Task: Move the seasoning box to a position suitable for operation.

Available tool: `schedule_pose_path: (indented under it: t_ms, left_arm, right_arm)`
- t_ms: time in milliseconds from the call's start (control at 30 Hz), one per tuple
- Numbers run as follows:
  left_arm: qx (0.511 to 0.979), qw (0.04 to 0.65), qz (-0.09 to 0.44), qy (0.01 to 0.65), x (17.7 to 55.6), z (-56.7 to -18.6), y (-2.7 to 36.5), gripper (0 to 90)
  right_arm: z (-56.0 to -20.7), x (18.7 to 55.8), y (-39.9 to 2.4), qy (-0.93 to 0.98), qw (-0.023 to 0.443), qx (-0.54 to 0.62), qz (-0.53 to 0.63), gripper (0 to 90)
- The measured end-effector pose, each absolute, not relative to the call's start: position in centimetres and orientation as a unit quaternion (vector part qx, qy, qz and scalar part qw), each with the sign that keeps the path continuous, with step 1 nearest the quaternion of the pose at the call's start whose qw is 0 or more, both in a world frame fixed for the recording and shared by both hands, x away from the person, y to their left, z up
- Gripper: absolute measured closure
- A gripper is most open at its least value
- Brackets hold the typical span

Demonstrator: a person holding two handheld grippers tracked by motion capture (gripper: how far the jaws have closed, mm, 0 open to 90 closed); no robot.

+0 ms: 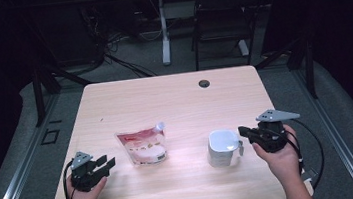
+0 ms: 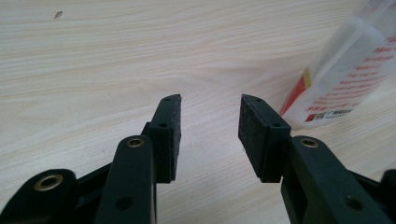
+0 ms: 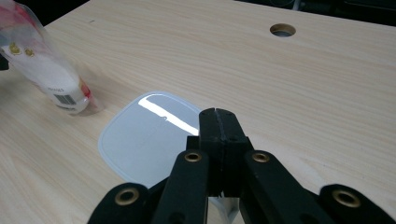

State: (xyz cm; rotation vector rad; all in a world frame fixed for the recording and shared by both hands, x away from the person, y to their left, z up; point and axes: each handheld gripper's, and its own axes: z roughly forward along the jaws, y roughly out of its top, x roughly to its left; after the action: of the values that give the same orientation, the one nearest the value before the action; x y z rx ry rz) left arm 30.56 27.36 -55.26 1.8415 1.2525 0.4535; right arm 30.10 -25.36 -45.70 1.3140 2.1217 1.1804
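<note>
White lidded container, square-rounded

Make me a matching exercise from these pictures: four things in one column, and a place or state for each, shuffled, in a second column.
Things:
1. left claw
2. right claw
3. pouch
4. white container

Places or states:
a. jaws pressed together
b. stands upright between the two hands
c. jaws apart, nothing between them
d. has a handle, next to the shut jaws

Pairs: 1-c, 2-a, 3-b, 4-d
</note>
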Motion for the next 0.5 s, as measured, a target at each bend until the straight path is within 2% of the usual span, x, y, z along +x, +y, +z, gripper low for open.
schedule_pose_path:
  t_ms: [133, 500]
  left_arm:
    - [0.737, 0.417, 0.185, 0.499, 30.6, -55.3, 27.3, 59.1]
    - [0.737, 0.417, 0.187, 0.497, 30.6, -55.2, 27.3, 58.8]
  right_arm:
    - [-45.9, 30.3, -25.1, 0.758, 0.172, 0.477, 0.41, 90.0]
    - [-46.9, 30.3, -24.4, 0.766, 0.166, 0.479, 0.395, 90.0]
